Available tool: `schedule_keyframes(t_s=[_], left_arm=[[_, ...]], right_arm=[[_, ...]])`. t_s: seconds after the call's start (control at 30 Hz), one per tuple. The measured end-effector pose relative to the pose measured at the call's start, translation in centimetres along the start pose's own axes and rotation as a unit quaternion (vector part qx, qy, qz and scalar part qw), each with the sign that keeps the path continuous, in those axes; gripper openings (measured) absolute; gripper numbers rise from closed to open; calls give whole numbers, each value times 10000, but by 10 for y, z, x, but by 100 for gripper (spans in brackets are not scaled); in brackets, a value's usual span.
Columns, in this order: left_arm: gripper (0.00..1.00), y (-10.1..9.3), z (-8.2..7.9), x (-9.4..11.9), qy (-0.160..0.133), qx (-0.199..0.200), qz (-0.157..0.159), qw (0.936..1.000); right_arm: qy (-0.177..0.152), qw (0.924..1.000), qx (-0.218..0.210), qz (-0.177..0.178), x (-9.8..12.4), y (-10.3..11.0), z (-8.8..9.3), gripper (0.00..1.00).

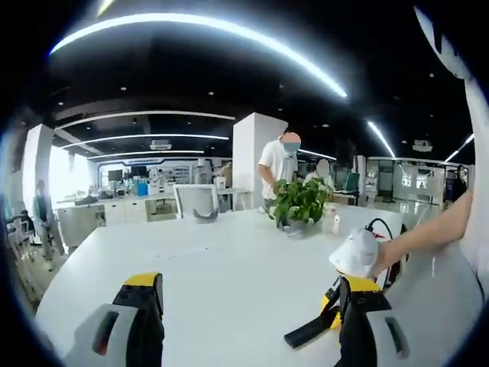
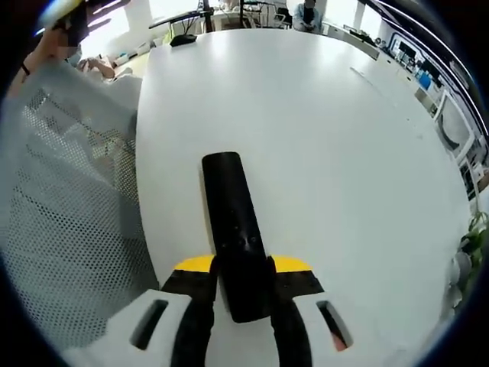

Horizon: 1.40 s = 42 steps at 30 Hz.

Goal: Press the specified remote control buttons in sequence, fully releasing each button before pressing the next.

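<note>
Low in the right gripper view: right hand-held gripper (image 2: 243,306) clamped on remote (image 2: 233,229), above white surface (image 2: 344,153). Probably light, rigid, slick plastic; best gripped across the sides, buttons clear. Left hand-held gripper (image 1: 248,325) spread wide, holding nothing.

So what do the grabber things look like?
The left gripper has black jaws with yellow tops and grey bodies with slots. The right gripper looks the same: black jaws, yellow band, pale grey body with slots. The hand beside it wears a white glove.
</note>
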<state>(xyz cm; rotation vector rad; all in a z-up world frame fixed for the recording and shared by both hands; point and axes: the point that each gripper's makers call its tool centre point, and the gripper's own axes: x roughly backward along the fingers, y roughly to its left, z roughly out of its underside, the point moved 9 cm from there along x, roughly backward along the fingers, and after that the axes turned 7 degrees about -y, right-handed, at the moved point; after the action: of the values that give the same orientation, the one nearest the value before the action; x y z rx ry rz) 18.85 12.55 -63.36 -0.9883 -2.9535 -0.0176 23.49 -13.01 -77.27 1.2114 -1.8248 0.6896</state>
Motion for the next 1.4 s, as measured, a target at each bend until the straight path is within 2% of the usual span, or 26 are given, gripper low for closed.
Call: schedule_keyframes(t_s=[0.13,0.23,0.3,0.4,0.43,0.53,0.57,0.63,0.73,0.83,1.07,1.3,1.4], left_arm=[[100,1,0,1,-36,70,49,10000],[100,5,-4,3,-238,172,-150,9995],[100,9,-4,5,-284,232,-299,9989],[100,10,-4,6,-308,351,-340,9983],[100,10,-4,6,-297,338,-352,9984],[100,12,-6,8,-233,-164,-517,9983],[100,11,-6,8,-233,-206,-544,9980],[100,13,-6,9,-240,-197,-596,9977],[100,17,-5,10,-251,53,-692,9973],[100,19,-5,12,-262,11,-777,9966],[100,15,-4,9,-137,-158,-634,9978],[100,17,-4,11,-224,-22,-649,9976],[100,16,-4,10,-178,-109,-642,9977]], right_arm=[[74,9997,221,-68,0,-6,-1,25],[90,9995,279,-126,0,-11,-3,25],[149,9991,383,-126,0,-17,-5,25],[256,9981,535,-137,-2,-25,-8,25],[289,9977,592,-160,-2,-28,-9,25],[288,9976,593,-216,-3,-36,-11,25],[277,9980,495,-265,-4,-39,-12,25],[253,9978,539,-274,-5,-43,-13,25],[256,9979,559,-224,-6,-48,-15,25],[242,9980,549,-205,-7,-53,-17,25],[298,9973,627,-226,-14,-67,-24,25],[276,9982,472,-237,-17,-84,-31,26],[297,9983,462,-204,-19,-90,-34,26]])
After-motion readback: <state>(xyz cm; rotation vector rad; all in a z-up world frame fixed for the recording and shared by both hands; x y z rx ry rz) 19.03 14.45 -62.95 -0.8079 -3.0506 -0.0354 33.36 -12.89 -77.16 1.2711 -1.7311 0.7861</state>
